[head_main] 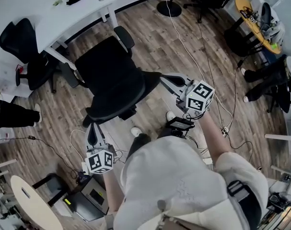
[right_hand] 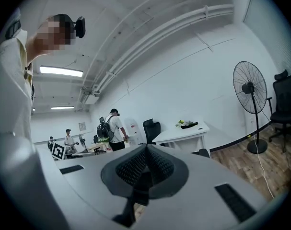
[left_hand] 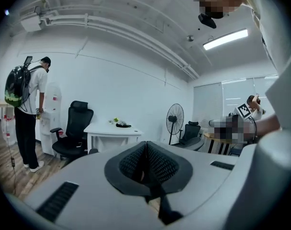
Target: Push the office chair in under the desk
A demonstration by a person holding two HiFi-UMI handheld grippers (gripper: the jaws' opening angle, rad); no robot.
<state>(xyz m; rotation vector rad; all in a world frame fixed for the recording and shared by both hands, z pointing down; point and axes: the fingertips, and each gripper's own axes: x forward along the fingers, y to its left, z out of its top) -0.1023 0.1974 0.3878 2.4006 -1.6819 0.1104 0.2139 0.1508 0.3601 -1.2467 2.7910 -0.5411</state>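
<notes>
The black office chair (head_main: 111,83) stands on the wood floor just in front of me, facing the white desk (head_main: 73,8) at the upper left. My left gripper (head_main: 91,128) is shut and empty, at the chair's near left side by the backrest. My right gripper (head_main: 168,78), also shut and empty, is by the backrest's right edge. Whether either touches the chair I cannot tell. In the left gripper view the shut jaws (left_hand: 146,164) point toward the desk (left_hand: 114,128). The right gripper view shows its shut jaws (right_hand: 146,169) and the desk (right_hand: 183,132) beyond.
A second black chair (head_main: 23,47) sits left of the desk. Cables (head_main: 203,56) trail over the floor on the right, near a fan base (head_main: 169,7) and a round table (head_main: 253,18). A person with a backpack (left_hand: 28,109) stands left; equipment boxes (head_main: 87,198) lie near my feet.
</notes>
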